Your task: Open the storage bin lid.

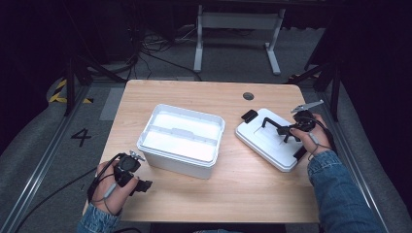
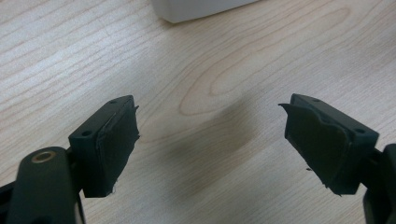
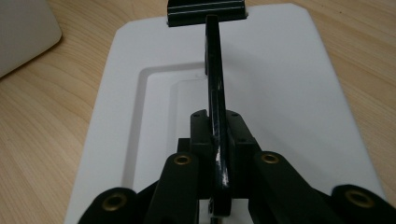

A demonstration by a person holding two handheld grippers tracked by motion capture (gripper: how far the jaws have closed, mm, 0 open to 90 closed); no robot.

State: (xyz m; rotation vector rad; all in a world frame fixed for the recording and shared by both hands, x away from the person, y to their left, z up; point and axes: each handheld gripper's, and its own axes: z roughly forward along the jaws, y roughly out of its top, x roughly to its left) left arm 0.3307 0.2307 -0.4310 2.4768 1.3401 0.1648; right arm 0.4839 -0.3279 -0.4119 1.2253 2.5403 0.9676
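- The light wooden table (image 1: 228, 179) stands on grey carpet; a white desk frame (image 1: 238, 34) sits beyond it in a dark room; a "4" (image 1: 80, 137) is marked on the floor at left.
- An open white bin (image 1: 182, 141) sits mid-table; its white lid (image 1: 272, 138) lies flat, right of it.
- My right tool (image 1: 291, 130) reaches in over the lid, clamped on its black handle (image 3: 215, 84).
- My left tool (image 2: 210, 144) rests low at the near left corner, wide apart over bare wood.

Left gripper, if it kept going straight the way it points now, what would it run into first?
Probably the white box: the left gripper has open jaws over bare table, and the box's corner lies ahead, though depth is hard to judge.
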